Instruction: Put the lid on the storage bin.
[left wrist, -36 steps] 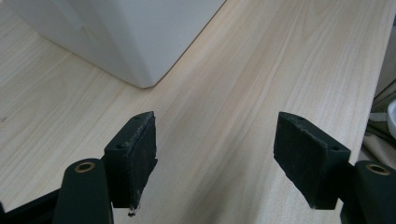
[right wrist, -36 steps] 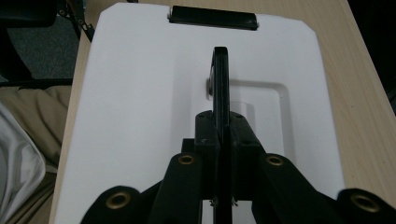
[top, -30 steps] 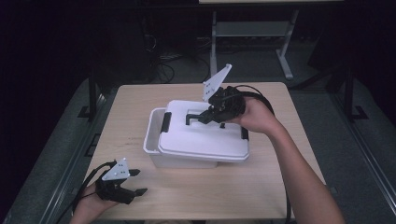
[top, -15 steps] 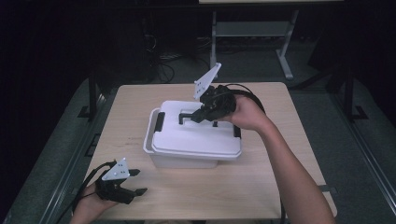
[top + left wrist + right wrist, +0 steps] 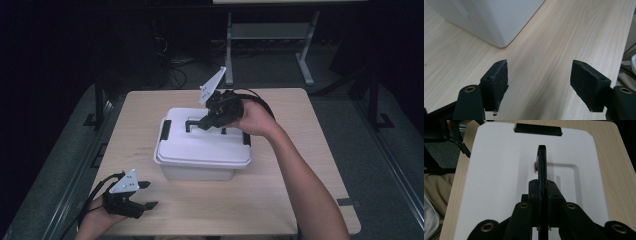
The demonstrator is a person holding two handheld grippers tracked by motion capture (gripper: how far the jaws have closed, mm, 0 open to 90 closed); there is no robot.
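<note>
1. A white plastic box [image 5: 202, 150] sits near the middle of the wooden table [image 5: 310, 165], its white lid [image 5: 200, 142] on top and a black latch [image 5: 165, 129] at its left end.
2. A second black latch [image 5: 246, 139] shows at the right end of the lid, partly behind the person's right hand [image 5: 252, 117].
3. The right gripper [image 5: 207, 121] is over the far half of the lid, its grey plate tilting up toward the far side.
4. Its jaws are clamped on the black handle [image 5: 542, 162] of the lid. In the right gripper view the handle stands on edge, pinched thin between the two pads.
5. The handle rises out of a shallow rectangular recess in the lid; the lid itself looks seated on the box, though I cannot tell whether it is lifted at all.
6. The left gripper [image 5: 145, 195] is at the near left corner of the table, well apart from the right one, held in the person's left hand [image 5: 97, 220].
7. Its jaws stand spread with nothing between them; the left gripper view shows bare wood in the gap [image 5: 539, 85] and the near corner of the box [image 5: 499, 22] just beyond.
8. The box is just to the right of and beyond the left gripper, not touching it.
</note>
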